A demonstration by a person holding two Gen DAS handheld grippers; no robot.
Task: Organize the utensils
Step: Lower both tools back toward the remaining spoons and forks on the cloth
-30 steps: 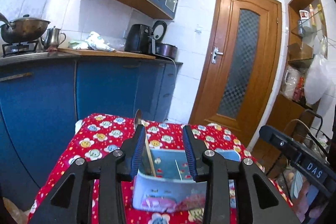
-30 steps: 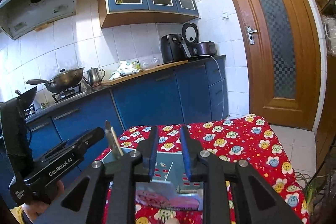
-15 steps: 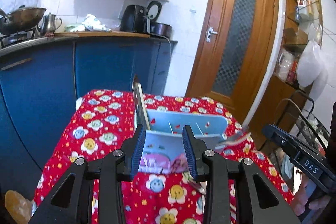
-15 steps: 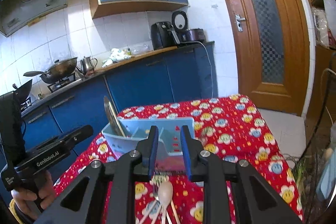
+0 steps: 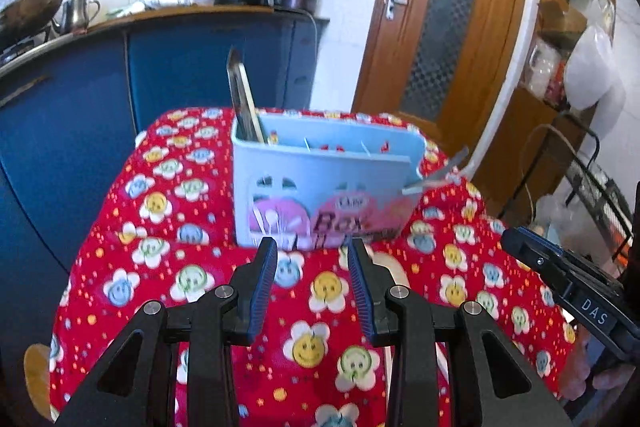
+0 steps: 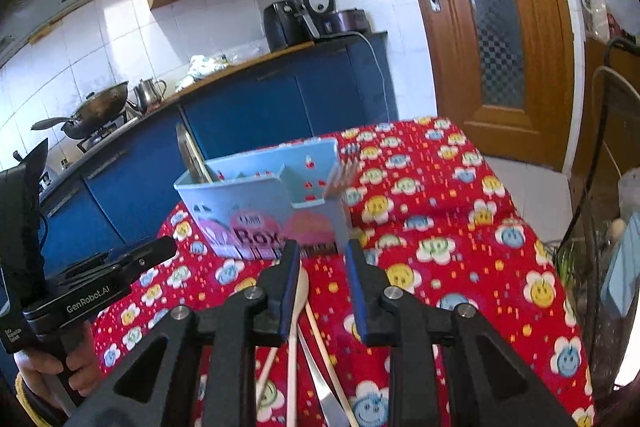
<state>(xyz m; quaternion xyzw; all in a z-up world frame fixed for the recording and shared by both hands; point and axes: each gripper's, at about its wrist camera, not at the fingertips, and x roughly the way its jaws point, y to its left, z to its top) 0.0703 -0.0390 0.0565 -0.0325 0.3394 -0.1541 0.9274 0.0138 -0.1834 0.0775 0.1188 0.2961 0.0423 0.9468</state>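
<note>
Both grippers, left (image 5: 312,283) and right (image 6: 322,285), have backed off the caddy (image 5: 320,183); jaws apart, empty.

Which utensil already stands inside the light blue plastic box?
The flat metal utensil, upright in the left end compartment of the light blue plastic box; the wooden spoons lie on the cloth.

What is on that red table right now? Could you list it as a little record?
Cloth: red, flower-printed tablecloth
Holder: light blue utensil box, upright, with compartments
Inside the box: one flat metal utensil in its left end
Beside the box: fork, at its right end
Loose utensils: wooden spoon lying before the box
Left tool: open, empty
Right tool: open, empty
</note>
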